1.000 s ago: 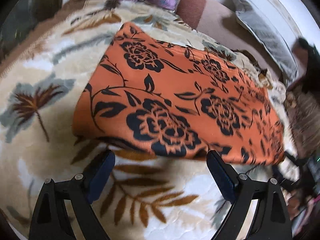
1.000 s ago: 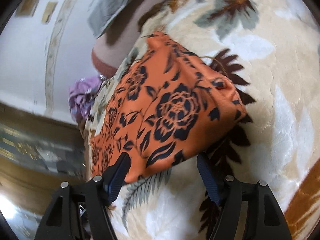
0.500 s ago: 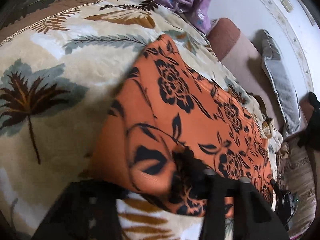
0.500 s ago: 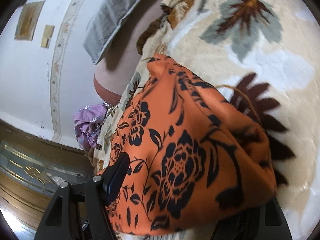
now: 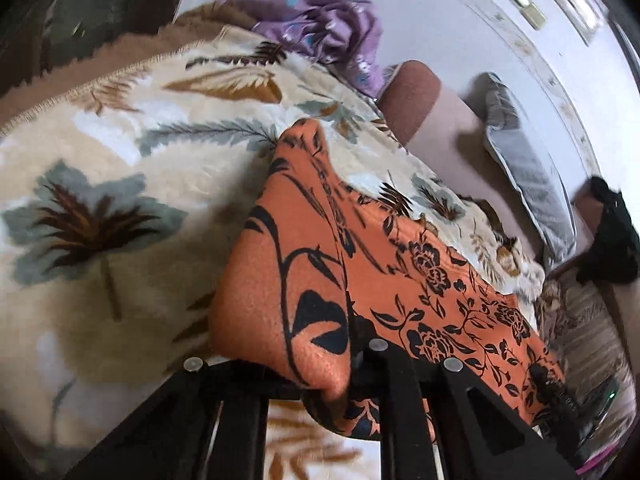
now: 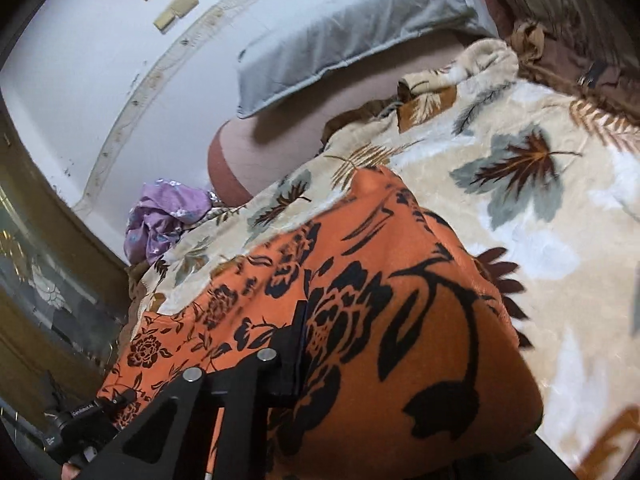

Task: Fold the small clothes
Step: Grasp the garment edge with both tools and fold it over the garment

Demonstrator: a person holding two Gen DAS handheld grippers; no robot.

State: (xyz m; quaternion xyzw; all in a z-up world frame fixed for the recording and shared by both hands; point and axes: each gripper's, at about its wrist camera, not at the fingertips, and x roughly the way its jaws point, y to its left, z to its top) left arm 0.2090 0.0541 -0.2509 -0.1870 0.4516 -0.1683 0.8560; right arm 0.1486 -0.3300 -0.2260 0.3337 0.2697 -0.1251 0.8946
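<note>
An orange cloth with black flowers (image 5: 400,280) lies across a cream blanket with a leaf print (image 5: 120,200). Its near edge is raised off the blanket at both ends. My left gripper (image 5: 352,360) is shut on one near corner, and the fabric bunches over its fingers. In the right wrist view the same cloth (image 6: 380,300) drapes over my right gripper (image 6: 316,360). The right jaws are closing with the fabric between them. One right finger (image 6: 294,352) presses into the cloth, and the other is hidden under it.
A crumpled purple garment (image 5: 328,32) lies at the blanket's far edge. A brown bolster (image 5: 412,100) and a grey pillow (image 5: 528,172) lean against the white wall. Something black (image 5: 612,236) sits at the right. Bare blanket (image 6: 540,240) stretches beside the cloth.
Both grippers went from open in front of the cloth's near edge to closed on it. They rose with it, so the near edge now hangs off the blanket.
</note>
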